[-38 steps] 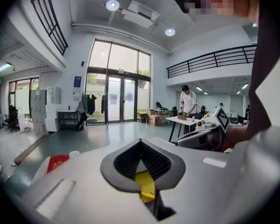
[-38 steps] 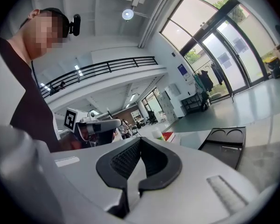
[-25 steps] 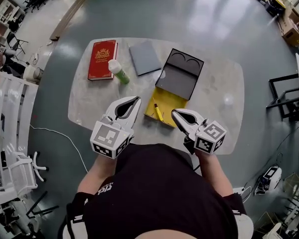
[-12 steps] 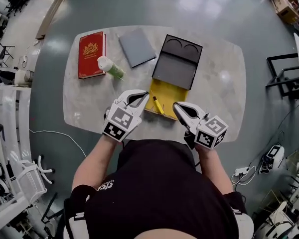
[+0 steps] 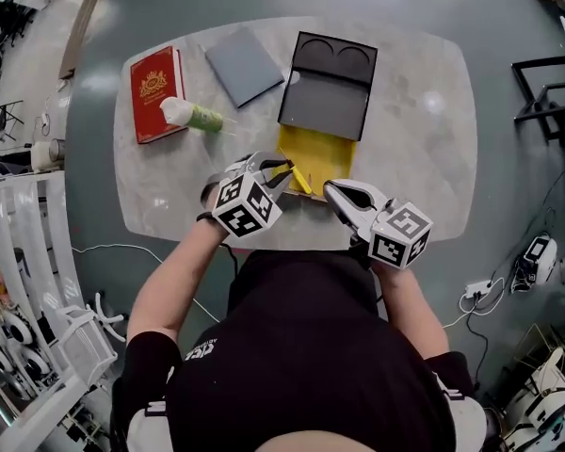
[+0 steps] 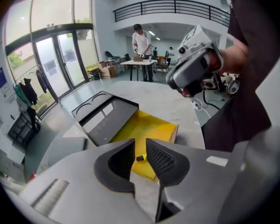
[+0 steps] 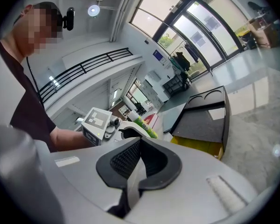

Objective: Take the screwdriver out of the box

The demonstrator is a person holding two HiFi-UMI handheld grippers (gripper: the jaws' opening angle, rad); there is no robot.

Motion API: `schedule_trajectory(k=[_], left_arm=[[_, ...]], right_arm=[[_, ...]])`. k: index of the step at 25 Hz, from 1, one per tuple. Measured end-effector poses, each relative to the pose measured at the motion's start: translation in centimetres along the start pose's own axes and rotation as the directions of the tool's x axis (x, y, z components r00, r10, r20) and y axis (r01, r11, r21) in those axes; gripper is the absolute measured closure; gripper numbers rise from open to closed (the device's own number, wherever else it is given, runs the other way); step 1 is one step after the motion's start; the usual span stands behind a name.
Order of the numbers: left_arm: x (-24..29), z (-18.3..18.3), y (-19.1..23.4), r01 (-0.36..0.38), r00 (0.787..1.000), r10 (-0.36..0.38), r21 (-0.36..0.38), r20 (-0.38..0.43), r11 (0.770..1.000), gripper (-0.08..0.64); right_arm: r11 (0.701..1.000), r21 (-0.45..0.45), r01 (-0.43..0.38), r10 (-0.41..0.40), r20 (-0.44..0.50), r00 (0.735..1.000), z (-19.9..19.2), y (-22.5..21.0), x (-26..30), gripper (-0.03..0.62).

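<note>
The yellow-handled screwdriver (image 5: pixel 300 179) lies slantwise inside the shallow, yellow-lined box (image 5: pixel 331 149), towards its near left corner. The box's black lid (image 5: pixel 328 88) is thrown back flat on the far side. My left tool (image 5: pixel 282 169) tilts down over that corner. Its jaws have just been opening and stand partly apart, and one end of the screwdriver shows in the gap with neither pad pressing on it. My right tool (image 5: pixel 332 192) hangs just beside the box's near right corner, jaws clenched together on nothing. All of this sits on a pale marbled surface (image 5: pixel 414 158). Further left lie a red hardcover book (image 5: pixel 153 94), a grey notebook (image 5: pixel 243 64) and a white-and-green bottle (image 5: pixel 193 114) on its side.
</note>
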State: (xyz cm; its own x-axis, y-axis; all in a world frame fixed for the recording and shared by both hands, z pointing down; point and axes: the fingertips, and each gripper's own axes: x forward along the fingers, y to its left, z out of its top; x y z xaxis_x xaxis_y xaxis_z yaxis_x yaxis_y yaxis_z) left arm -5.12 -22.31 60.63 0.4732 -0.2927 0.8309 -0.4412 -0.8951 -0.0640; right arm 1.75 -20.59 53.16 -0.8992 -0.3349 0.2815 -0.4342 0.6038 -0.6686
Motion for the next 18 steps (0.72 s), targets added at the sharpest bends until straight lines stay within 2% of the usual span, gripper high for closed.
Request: schedule_trajectory(k=[4, 8, 14, 18], left_arm=[[2.3, -1.5, -0.9, 0.053, 0.996, -0.046, 0.087, -0.078, 0.995, 0.453], [4.2, -2.6, -1.7, 0.099, 0.986, -0.073, 0.174, -0.149, 0.980, 0.426], [6.6, -3.6, -2.5, 0.174, 0.968, -0.112, 0.282, -0.224, 0.943, 0.405], [7.7, -4.0, -3.4, 0.227, 0.954, -0.134, 0.350, -0.269, 0.909, 0.405]], right_arm=[[1.000, 0.029, 0.007, -0.007, 0.001, 1.000, -1.4, -0.4, -0.4, 0.578], [0.999, 0.049, 0.019, -0.019, 0.012, 1.000, -2.1, -0.7, -0.9, 0.578], [0.997, 0.075, 0.034, -0.037, 0.031, 0.999, -2.9, -0.7, -1.8, 0.578], [0.995, 0.088, 0.047, -0.051, 0.045, 0.998, -3.3, -0.7, -2.7, 0.578]])
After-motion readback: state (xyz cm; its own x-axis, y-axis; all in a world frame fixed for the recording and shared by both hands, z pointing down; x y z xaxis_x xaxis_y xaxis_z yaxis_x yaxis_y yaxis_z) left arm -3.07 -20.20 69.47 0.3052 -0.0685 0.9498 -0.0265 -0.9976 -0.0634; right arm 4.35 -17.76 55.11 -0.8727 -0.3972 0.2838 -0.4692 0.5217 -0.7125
